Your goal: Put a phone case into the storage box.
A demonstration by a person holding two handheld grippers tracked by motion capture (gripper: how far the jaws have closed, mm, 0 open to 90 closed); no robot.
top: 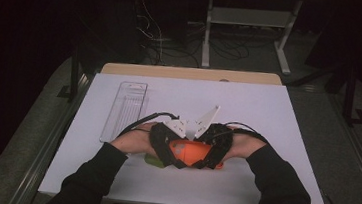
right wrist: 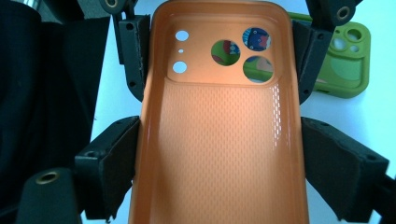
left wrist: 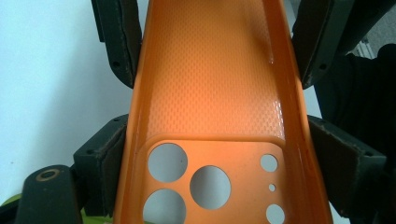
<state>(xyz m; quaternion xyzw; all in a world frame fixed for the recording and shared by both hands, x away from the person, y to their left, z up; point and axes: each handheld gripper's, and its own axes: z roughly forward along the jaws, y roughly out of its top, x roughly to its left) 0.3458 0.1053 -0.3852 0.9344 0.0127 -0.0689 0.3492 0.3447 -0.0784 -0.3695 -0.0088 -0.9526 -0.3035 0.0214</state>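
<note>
No readable text, label, brand, number or sign anywhere.

Phone case (top: 191, 152) lies between the left gripper (top: 164, 148) and right gripper (top: 214, 150), near the table's (top: 267, 120) front edge. A second phone case (right wrist: 343, 65) lies just beside it. A clear tray (top: 125, 110) sits behind, to the left.
</note>
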